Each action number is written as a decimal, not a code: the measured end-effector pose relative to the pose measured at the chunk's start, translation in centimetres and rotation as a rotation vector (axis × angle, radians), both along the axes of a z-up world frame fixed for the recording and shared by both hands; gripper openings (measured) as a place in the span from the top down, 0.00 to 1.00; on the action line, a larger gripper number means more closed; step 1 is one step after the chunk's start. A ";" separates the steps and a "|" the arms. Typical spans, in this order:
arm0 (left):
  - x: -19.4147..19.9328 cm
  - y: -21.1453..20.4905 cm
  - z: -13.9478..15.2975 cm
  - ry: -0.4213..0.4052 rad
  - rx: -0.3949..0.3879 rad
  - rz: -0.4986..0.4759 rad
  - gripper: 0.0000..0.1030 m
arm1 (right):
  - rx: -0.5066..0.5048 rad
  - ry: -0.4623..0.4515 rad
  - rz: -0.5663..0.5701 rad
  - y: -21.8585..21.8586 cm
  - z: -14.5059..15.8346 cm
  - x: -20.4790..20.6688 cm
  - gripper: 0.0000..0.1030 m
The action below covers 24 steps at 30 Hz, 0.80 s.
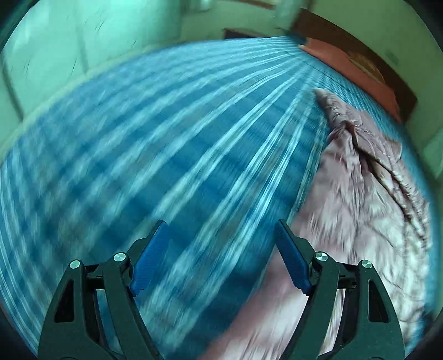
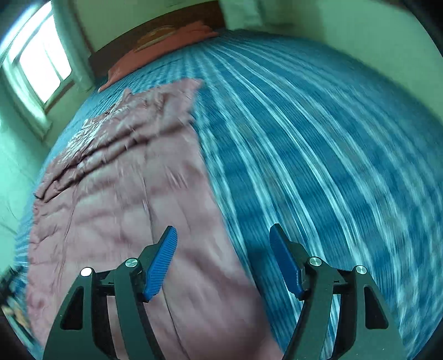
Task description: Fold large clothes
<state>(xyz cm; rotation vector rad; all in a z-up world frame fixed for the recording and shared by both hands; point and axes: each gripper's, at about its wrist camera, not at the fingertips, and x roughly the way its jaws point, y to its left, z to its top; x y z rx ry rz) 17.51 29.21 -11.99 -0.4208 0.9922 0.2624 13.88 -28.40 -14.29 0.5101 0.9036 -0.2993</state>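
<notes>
A large mauve-pink garment (image 2: 124,193) lies spread on a bed with a blue and white checked cover (image 2: 318,152). In the right wrist view it fills the left half, wrinkled at its far end. My right gripper (image 2: 223,235) is open and empty, above the garment's right edge. In the left wrist view the garment (image 1: 360,207) lies at the right, with a dark fold near its far end. My left gripper (image 1: 220,228) is open and empty, above the cover (image 1: 166,152) just left of the garment's edge. Both views are motion-blurred.
A reddish-orange pillow (image 2: 166,52) lies at the head of the bed against a dark wooden headboard (image 2: 155,22); it also shows in the left wrist view (image 1: 354,66). A bright window (image 2: 44,63) is on the left wall. Pale green walls surround the bed.
</notes>
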 end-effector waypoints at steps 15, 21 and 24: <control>-13.4 -0.9 -0.9 -0.113 -0.354 0.093 0.24 | 0.316 -0.192 -0.034 3.2 -1.7 -10.7 0.33; -14.5 -0.6 -0.8 -0.156 -0.418 0.136 0.24 | 0.338 -0.205 -0.102 2.3 -2.3 -13.2 0.34; -14.8 -0.4 -1.1 -0.160 -0.432 0.132 0.24 | 0.427 -0.213 -0.125 1.8 -3.0 -14.7 0.33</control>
